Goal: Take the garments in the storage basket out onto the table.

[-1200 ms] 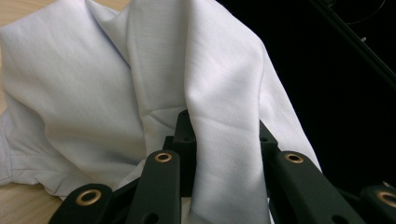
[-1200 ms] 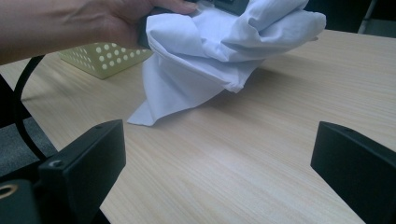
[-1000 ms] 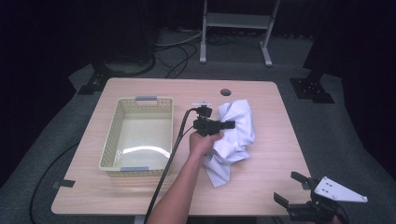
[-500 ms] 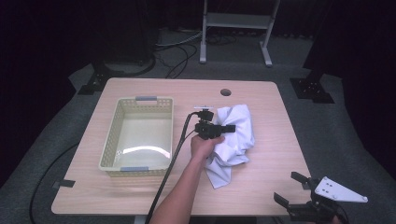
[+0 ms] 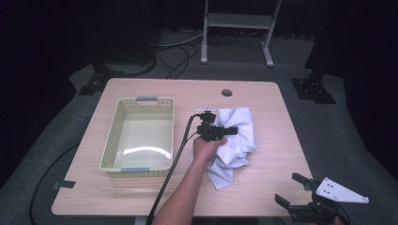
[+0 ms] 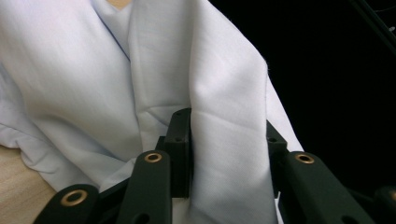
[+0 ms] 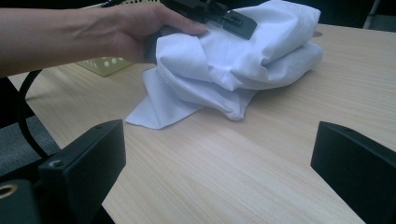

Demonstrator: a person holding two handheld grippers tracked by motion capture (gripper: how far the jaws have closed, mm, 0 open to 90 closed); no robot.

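**Two grippers, one fold of white cloth**

One fold of the white cloth [image 6: 224, 154] runs up between the jaws of the left gripper [image 5: 233, 131]. In the left gripper view those jaws have just been opening, and whether the pads still press on the fabric cannot be told. The left hand [image 5: 205, 147] holds that gripper over the crumpled cloth [image 5: 232, 145], which lies on the table [image 5: 263, 187] a little toward three o'clock of its middle, one corner trailing toward six o'clock.

At nine o'clock of the cloth, just beside it, stands a pale yellow basket [image 5: 114, 136] with grey handles. A round hole [image 5: 226, 93] in the tabletop lies toward twelve o'clock.

Off the table's corner at five o'clock, the right gripper [image 5: 293, 190] hangs well apart from the cloth, its jaws spread wide with nothing between them; the right gripper view looks across bare wood toward the cloth [image 7: 243, 60] and the left hand [image 7: 135, 30].
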